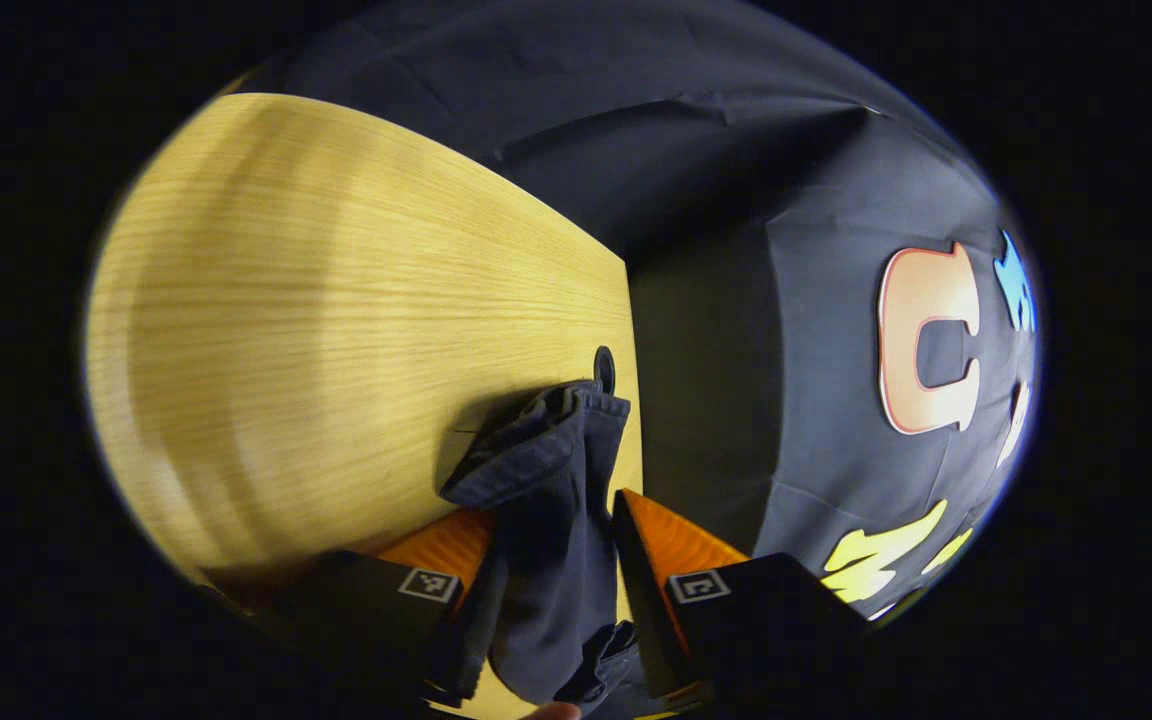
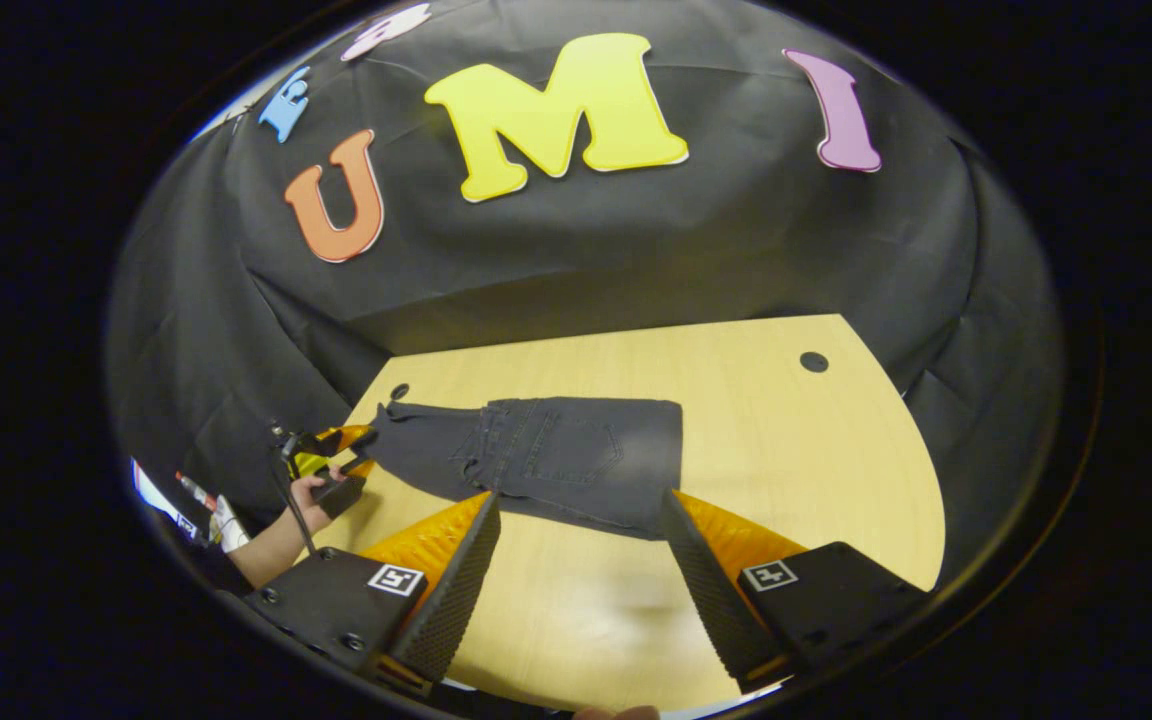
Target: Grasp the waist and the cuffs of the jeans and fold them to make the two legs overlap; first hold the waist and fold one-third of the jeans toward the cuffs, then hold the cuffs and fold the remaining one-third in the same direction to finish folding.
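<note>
Jeans (image 2: 546, 460) lie folded; left gripper (image 1: 551, 560) pinches their cuffs (image 1: 536, 450)

No word, brand or number can be read. The only signs to be made out are small square black-and-white coded markers, bearing block patterns rather than letters. In the left gripper view, two markers (image 1: 430, 585) are set on the body of the left gripper (image 1: 551, 510), one to each side of the jeans (image 1: 546, 580). In the right gripper view, two markers (image 2: 395, 579) are set on the body of the right gripper (image 2: 581, 500), both nearer the camera than the jeans (image 2: 556, 460), one toward each lower corner.
</note>
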A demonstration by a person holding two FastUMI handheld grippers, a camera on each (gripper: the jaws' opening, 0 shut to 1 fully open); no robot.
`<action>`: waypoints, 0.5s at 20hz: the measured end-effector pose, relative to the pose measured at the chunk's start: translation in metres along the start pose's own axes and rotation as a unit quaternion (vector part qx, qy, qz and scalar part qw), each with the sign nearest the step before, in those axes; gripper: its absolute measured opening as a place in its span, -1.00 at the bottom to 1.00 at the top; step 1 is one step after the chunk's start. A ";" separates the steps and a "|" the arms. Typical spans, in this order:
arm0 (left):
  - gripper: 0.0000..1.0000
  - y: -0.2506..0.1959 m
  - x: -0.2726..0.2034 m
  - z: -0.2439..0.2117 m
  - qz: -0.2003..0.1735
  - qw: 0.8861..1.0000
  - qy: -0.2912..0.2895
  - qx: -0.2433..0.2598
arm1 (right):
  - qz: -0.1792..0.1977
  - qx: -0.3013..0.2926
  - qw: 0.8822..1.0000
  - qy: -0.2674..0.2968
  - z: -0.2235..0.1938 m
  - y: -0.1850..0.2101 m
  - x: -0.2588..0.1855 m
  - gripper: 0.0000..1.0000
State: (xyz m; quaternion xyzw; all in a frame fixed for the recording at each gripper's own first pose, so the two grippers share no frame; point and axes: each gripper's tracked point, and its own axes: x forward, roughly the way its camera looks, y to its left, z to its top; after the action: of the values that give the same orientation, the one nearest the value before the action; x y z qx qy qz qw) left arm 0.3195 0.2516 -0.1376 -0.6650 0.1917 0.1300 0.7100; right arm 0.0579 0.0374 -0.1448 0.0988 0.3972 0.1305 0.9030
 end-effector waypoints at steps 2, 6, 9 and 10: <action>-0.14 0.010 0.009 -0.003 0.022 1.000 -0.003 0.005 | -0.001 0.003 1.000 0.001 -0.002 0.000 0.000 0.98; -0.73 -0.008 -0.006 -0.004 0.016 1.000 -0.003 0.018 | -0.002 0.016 1.000 -0.009 -0.002 -0.001 -0.004 0.89; -0.79 -0.056 -0.027 -0.013 -0.017 0.997 -0.012 0.080 | -0.001 0.023 0.999 -0.024 -0.004 -0.003 -0.007 0.98; -0.80 -0.072 -0.036 -0.019 -0.027 0.993 -0.014 0.113 | -0.001 0.027 0.999 -0.031 -0.003 -0.004 -0.009 0.99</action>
State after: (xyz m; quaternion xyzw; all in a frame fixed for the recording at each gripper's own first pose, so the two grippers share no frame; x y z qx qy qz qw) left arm 0.3175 0.2293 -0.0580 -0.5834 0.1767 0.0976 0.7867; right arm 0.0503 0.0310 -0.1417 0.1264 0.3724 0.1155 0.9121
